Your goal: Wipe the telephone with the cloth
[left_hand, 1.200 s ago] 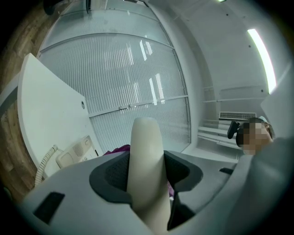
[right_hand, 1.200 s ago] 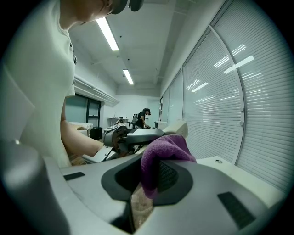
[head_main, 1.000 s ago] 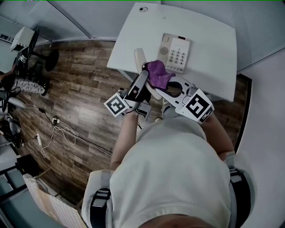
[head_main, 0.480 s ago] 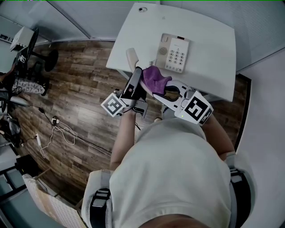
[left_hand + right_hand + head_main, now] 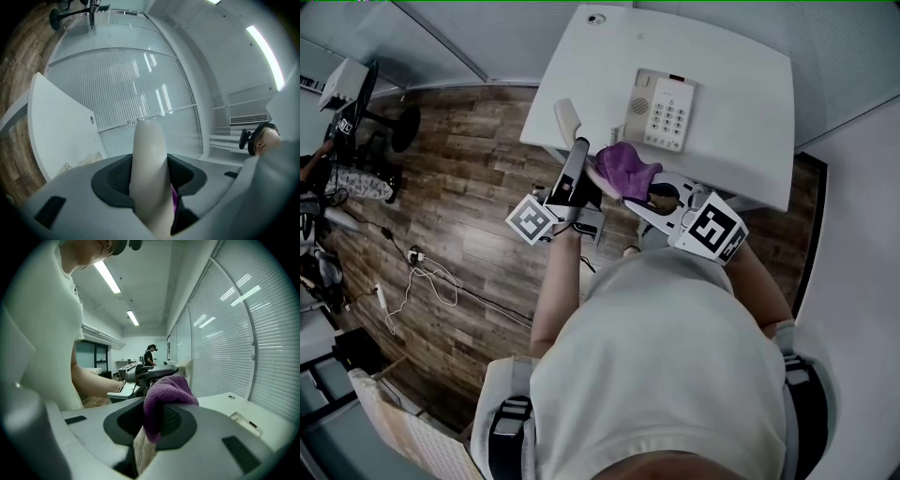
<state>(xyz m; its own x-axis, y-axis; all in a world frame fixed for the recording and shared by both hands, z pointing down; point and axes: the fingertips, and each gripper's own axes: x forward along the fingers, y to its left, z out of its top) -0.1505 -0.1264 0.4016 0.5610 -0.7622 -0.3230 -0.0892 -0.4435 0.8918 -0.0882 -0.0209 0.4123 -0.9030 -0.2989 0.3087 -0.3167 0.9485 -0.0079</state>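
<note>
Telephone handset (image 5: 149, 159) is clamped between the jaws of the left hand-held gripper (image 5: 579, 155); its cream body stands up from between the dark pads and fills the gap between them; in the head view the handset is held clear of its base, with its free end seen over the front left corner of the white bench (image 5: 741, 84); the telephone base (image 5: 662, 111), with keypad and speaker grille, is seen lying flat on the bench, near the front edge and apart from both hand-held grippers; the purple cloth (image 5: 165, 392) is pinched in the jaws of the right hand-held gripper (image 5: 639, 190), and a bunched fold bulges out above the pads; the cloth is held just beside the handset, on its right, close to the left hand-held gripper's jaws; a sliver of purple is seen behind the handset in the left gripper view; whether cloth and handset are touching cannot be told; the two hand-held grippers are held close together at the front of the bench, angled toward each other, with the wooden floor (image 5: 478, 187) seen to their left.
</note>
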